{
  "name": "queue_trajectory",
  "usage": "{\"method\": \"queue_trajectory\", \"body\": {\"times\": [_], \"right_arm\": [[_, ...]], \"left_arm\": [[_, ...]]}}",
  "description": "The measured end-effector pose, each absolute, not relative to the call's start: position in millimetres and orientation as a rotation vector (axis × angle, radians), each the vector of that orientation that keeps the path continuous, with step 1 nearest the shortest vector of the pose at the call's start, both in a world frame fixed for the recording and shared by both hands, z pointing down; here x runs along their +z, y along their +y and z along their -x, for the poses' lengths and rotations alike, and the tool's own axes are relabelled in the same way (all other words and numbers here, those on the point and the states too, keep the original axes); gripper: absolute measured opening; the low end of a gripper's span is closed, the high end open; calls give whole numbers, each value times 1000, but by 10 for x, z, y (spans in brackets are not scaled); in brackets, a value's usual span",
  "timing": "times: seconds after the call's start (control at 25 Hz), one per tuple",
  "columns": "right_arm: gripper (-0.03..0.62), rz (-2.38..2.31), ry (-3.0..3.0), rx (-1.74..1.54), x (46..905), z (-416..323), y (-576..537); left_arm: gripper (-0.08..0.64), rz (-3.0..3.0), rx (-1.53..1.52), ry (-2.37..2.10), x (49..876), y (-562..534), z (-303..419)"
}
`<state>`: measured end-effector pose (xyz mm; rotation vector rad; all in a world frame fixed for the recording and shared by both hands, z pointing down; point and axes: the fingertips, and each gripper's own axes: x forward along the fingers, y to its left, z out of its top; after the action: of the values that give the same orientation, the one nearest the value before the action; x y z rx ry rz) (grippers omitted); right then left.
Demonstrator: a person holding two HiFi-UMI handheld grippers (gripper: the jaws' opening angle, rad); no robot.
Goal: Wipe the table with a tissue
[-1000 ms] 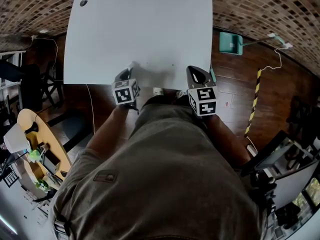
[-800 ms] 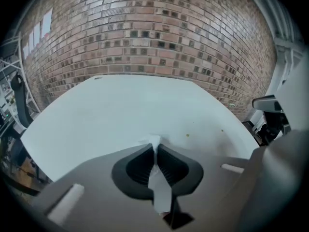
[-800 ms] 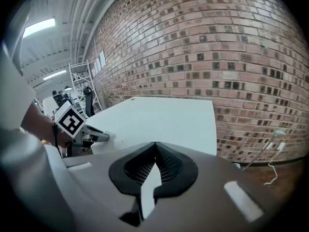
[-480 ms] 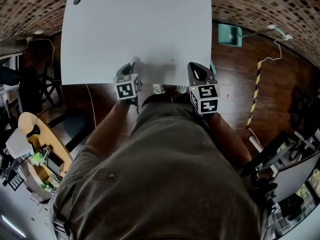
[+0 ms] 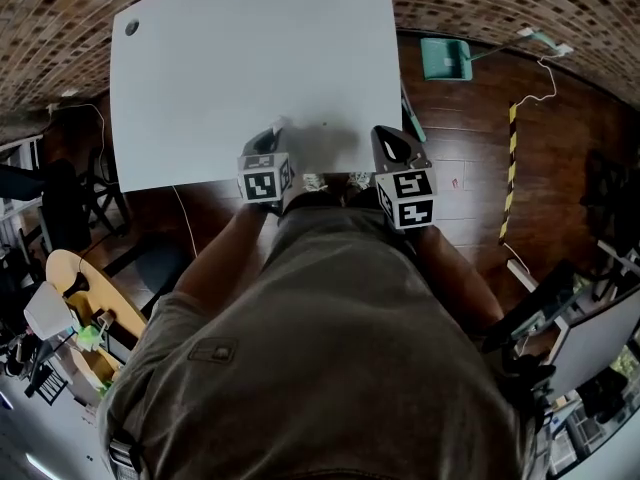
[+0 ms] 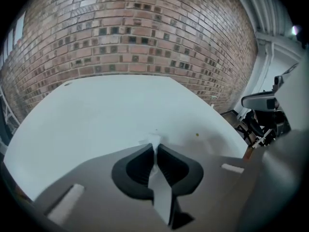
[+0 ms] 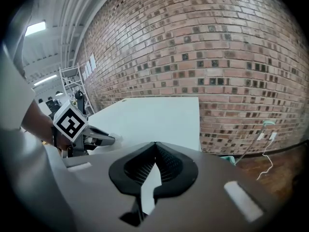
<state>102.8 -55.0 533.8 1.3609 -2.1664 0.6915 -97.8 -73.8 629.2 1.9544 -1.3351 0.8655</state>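
White tissue [image 6: 154, 140] pinched in left claw [image 6: 155, 148] over table [image 6: 96, 115]; right claw [image 7: 155, 148] closed, empty.

Your small white crumpled tissue [image 6: 154, 138] is pinched between the closed jaws of your left gripper [image 6: 154, 145], a ragged tuft poking out past the tips over the near part of the white rectangular table [image 5: 250, 58]. That flat tabletop carries a tiny dark speck [image 6: 196, 135] close to the tissue and a round dark hole [image 5: 131, 27] at its far left corner.

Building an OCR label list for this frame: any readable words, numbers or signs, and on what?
No readable text in any view.
Left marker cube, right marker cube: code squares only, no letters.
Shirt patch: too small to read.
Tissue in the left claw: blank.
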Motion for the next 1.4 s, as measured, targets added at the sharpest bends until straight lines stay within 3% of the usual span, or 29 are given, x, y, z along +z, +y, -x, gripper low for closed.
{"method": "queue_trajectory", "body": {"times": [0.36,1.0,1.4], "right_arm": [[14,-1382,-2170,683,5287,-1162,-575],[14,-1271,-2217,642,5305,-715,-706],[14,-1287,-2191,650,5321,-741,-780]], "left_arm": [[23,-2007,886,-1268,6268,-689,673],[23,-1844,830,-1451,6284,-666,1571],[23,-1854,821,-1467,6239,-827,1609]]}}
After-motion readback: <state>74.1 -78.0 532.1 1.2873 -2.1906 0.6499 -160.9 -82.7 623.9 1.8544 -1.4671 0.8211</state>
